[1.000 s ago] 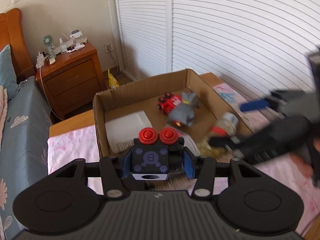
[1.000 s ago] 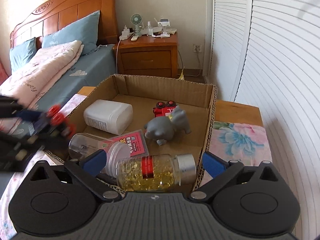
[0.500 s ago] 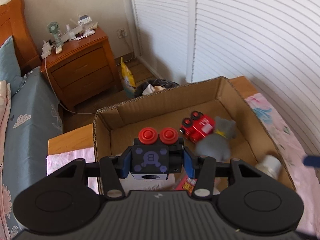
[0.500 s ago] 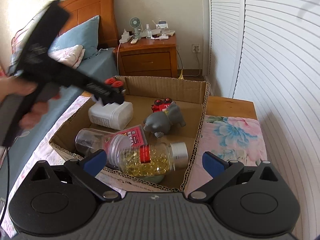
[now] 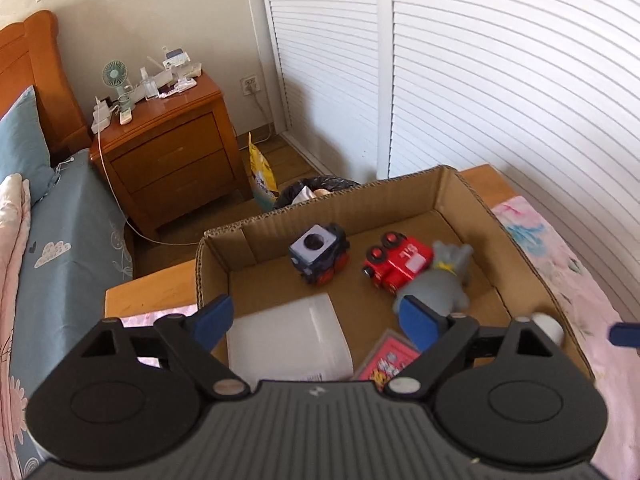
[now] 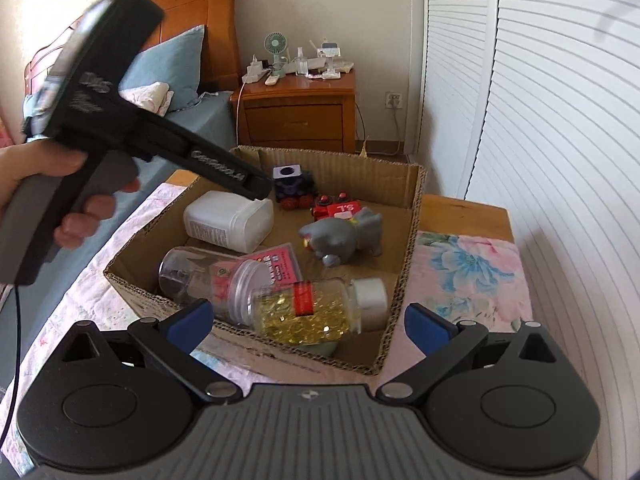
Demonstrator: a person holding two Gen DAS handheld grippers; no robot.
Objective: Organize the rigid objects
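My left tool (image 5: 316, 316) gapes empty above the brown cardboard box (image 5: 320, 210); I'd lift straight out, missing the dark-blue toy engine (image 5: 320, 252) ahead.

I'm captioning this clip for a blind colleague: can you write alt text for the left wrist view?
The open left claw hovers over a cardboard box holding a dark toy train, a red toy train, a grey elephant figure and a white plastic container. Behind stand a wooden nightstand and a bed.

Home bedroom: wooden headboard (image 6: 192, 12), blue pillow (image 6: 168, 64), nightstand (image 5: 168, 152), louvered closet doors (image 5: 500, 80).
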